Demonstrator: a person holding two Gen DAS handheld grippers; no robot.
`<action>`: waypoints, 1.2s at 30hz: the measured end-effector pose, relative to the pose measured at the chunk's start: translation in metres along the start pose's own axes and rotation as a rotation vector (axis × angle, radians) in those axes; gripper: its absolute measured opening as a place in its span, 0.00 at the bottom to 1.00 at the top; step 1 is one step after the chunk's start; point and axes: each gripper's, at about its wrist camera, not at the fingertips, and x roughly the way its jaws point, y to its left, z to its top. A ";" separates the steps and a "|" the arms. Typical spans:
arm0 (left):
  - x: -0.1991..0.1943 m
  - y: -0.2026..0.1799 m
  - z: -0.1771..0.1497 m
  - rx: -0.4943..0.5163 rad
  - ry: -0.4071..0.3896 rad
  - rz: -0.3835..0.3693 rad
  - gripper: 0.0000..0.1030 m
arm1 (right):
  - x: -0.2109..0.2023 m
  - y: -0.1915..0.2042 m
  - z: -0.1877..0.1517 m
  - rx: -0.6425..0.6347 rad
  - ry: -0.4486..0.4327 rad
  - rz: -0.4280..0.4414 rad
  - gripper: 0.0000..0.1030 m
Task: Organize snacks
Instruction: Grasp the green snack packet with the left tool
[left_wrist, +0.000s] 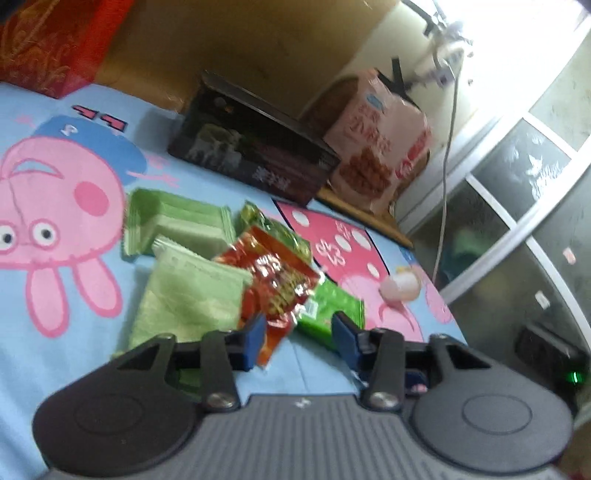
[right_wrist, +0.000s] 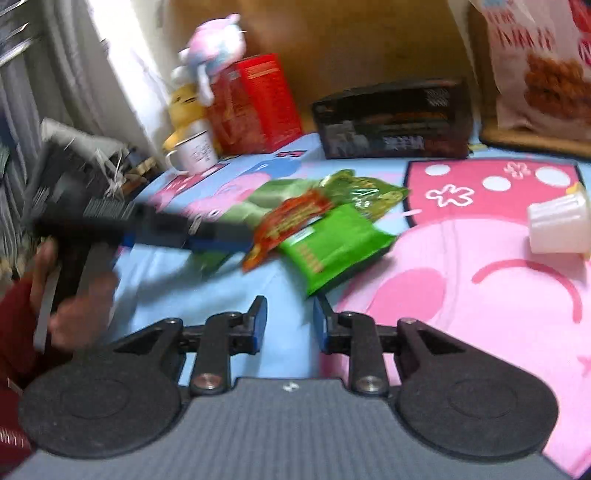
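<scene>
A pile of snack packets lies on a cartoon-print cloth (left_wrist: 74, 295). In the left wrist view I see two pale green wafer packs (left_wrist: 177, 225), a red packet (left_wrist: 277, 284) on top and a bright green packet (left_wrist: 332, 310). My left gripper (left_wrist: 299, 332) is open, its fingers either side of the red packet's near end. In the right wrist view my right gripper (right_wrist: 290, 321) is open and empty, just short of the bright green packet (right_wrist: 332, 243). The left gripper (right_wrist: 221, 240) reaches in from the left toward the red packet (right_wrist: 288, 225).
A black box (left_wrist: 251, 155) and a pink snack bag (left_wrist: 384, 147) stand at the back. A red box (right_wrist: 258, 103), plush toys (right_wrist: 210, 55) and a white mug (right_wrist: 195, 151) sit at the back left. A white jelly cup (right_wrist: 557, 225) lies on its side at the right.
</scene>
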 end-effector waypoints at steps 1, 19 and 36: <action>-0.002 0.000 0.000 -0.006 -0.009 0.009 0.47 | -0.004 0.001 0.001 -0.006 -0.015 -0.018 0.34; -0.003 -0.008 -0.006 -0.043 0.048 -0.097 0.63 | 0.014 -0.007 0.011 -0.308 0.031 -0.103 0.58; 0.062 -0.058 -0.037 0.064 0.268 -0.236 0.66 | -0.033 0.001 -0.039 -0.218 -0.039 -0.196 0.50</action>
